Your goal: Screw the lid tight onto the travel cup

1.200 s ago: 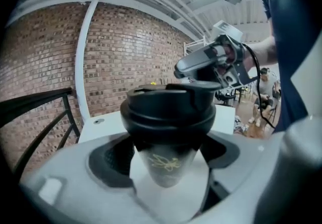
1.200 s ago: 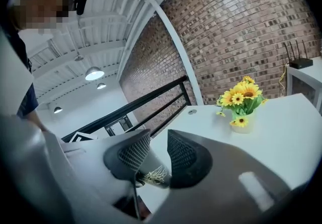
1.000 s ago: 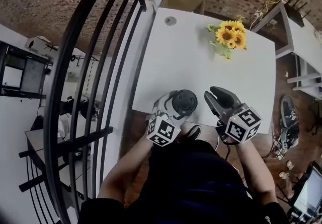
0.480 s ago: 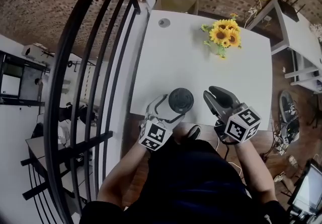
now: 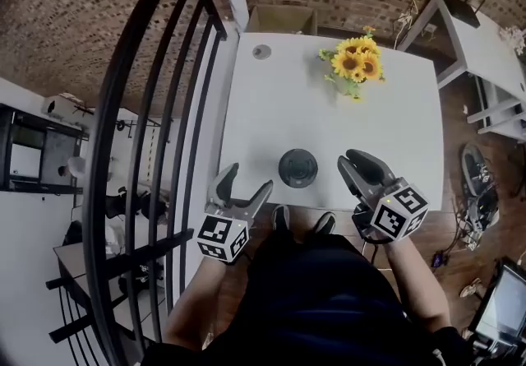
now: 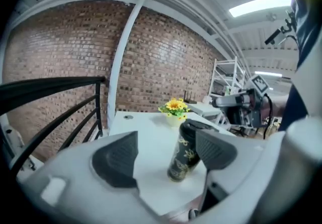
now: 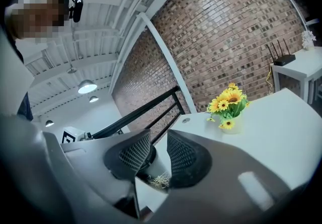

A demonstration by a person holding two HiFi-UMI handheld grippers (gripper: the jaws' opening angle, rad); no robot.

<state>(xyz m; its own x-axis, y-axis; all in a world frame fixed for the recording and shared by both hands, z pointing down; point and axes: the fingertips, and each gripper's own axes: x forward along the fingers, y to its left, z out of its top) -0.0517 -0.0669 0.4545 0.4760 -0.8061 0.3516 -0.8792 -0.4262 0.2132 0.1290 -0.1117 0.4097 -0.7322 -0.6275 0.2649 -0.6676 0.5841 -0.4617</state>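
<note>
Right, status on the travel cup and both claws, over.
Left claw open, just closing slightly, nothing between. Right claw barely open, empty. Travel cup upright on table, lid on, untouched. Nothing blocking.

Bare table (image 5: 394, 142) surrounds the travel cup (image 5: 297, 167), sunflowers (image 5: 352, 67) well beyond

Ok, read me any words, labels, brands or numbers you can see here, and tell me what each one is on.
No text here can be read.
Side of the travel cup: pale markings, too blurred to read as letters.
The marker cubes: black-and-white square patterns only, no words or numbers.
</note>
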